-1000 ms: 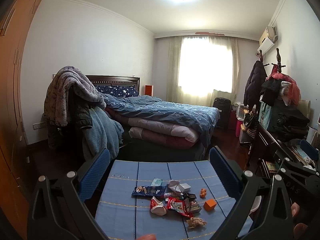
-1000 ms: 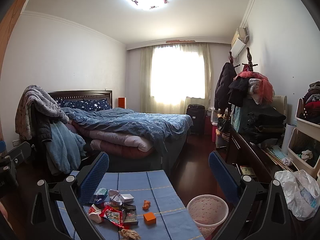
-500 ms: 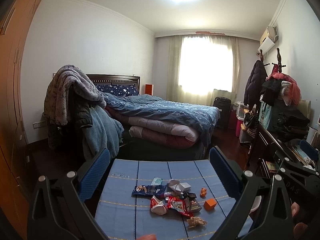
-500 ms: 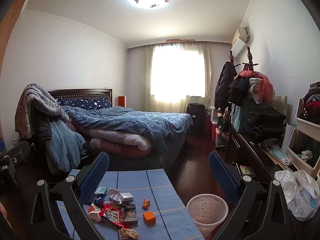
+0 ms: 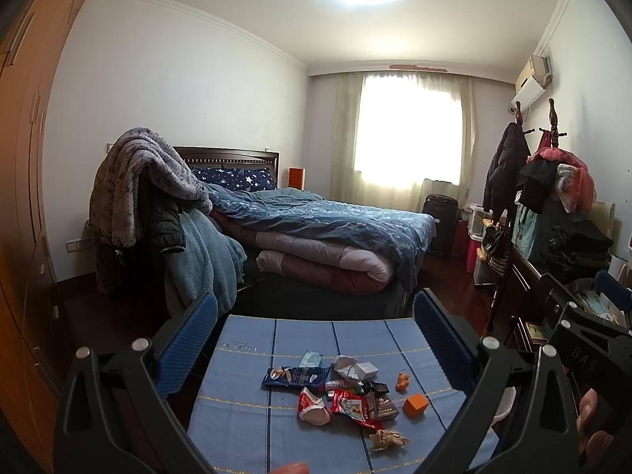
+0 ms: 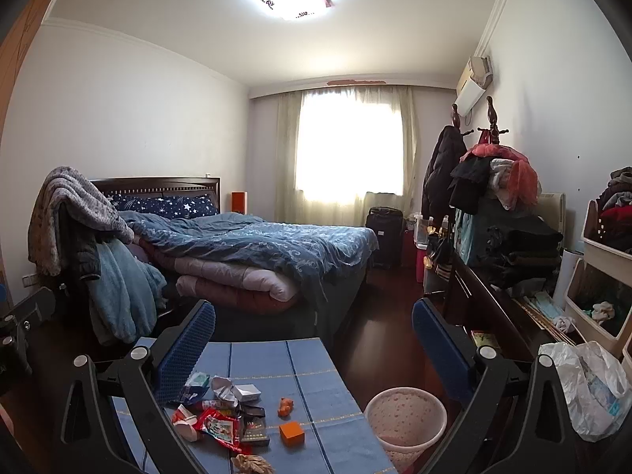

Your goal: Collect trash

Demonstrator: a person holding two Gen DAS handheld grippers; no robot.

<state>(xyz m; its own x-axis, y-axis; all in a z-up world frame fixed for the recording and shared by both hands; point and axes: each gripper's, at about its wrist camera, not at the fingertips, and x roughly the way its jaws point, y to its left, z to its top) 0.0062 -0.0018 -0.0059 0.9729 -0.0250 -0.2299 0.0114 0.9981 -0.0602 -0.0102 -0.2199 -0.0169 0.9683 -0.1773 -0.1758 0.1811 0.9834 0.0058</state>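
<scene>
The trash lies in a loose heap on the blue-clothed counter [image 5: 245, 407]. At its middle is the red snack wrapper [image 5: 353, 405]. Beside the red wrapper, toward the bed, the dark blue snack bag [image 5: 296, 376] lies flat with its long axis across the counter. A crumpled brown paper [image 5: 387, 439] and an orange box [image 5: 414, 405] lie near the wrapper, apart from each other. The pink wastebasket [image 6: 407, 418] stands on the floor, just beside the counter edge nearest the orange box.

The left tool [image 5: 316, 339] and right tool [image 6: 314, 339] both hover above, wide open and empty. I think it is best to take one loose piece, gripping across its short side.
</scene>
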